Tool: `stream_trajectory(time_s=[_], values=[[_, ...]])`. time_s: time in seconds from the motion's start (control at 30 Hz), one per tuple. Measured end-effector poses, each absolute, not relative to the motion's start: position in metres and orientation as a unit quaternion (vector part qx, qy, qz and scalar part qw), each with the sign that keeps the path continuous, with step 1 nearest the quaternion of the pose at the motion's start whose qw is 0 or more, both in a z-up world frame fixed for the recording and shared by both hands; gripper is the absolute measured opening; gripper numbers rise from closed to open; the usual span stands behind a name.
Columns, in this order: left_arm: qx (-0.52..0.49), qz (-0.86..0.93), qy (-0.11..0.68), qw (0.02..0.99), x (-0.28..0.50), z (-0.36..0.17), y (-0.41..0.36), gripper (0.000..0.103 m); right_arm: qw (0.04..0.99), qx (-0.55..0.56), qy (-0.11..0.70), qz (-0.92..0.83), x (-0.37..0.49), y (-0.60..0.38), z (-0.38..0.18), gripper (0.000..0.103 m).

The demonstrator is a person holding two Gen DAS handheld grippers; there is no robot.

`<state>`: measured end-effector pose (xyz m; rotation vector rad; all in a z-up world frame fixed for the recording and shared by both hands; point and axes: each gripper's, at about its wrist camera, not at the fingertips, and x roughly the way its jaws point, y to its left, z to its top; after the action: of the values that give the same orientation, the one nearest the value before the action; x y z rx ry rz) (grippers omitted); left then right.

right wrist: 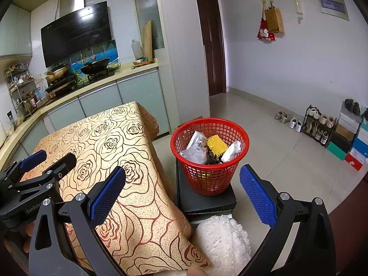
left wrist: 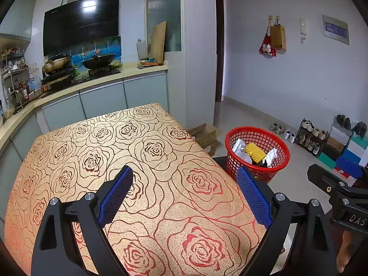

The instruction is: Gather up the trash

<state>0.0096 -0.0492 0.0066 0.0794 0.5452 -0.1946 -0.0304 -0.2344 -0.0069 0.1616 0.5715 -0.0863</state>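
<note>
**Both grippers wide open over the table, trash sitting in the red basket**

Here is the left gripper, hanging above the table with its rose-patterned gold cloth, and its jaws are spread wide, blue pads well apart, nothing between them. Only bare cloth shows in the gap.

Over on the right, the right gripper is just as open, jaws splayed and holding nothing. It sits off the table's right edge, looking toward the red basket. From the left wrist view its black body pokes in at the right margin; from the right wrist view the left gripper shows at the left margin, over the cloth.

Now the trash: it is in the basket. A yellow waffle-textured piece sits in the middle, a crumpled white wrapper leans at its right, clear plastic packaging lies at its left, and something dark is underneath, too small to name. The basket stands on a black box on the floor, just beside the table's right side. A white fluffy cloth lies in front of that box.

Behind the table runs the kitchen counter with a wok on the stove. Along the far right wall, a shoe rack and stacked shoe boxes.
</note>
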Motion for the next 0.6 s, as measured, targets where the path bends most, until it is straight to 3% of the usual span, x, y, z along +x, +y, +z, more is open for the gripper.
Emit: stream_trajectory(time_s=[0.6], values=[[0.038, -0.085, 0.275, 0.957, 0.0114, 0.0031, -0.0502, 0.091, 0.953, 0.083, 0.287, -0.043, -0.0285, -0.2349, -0.0145, 0.096]])
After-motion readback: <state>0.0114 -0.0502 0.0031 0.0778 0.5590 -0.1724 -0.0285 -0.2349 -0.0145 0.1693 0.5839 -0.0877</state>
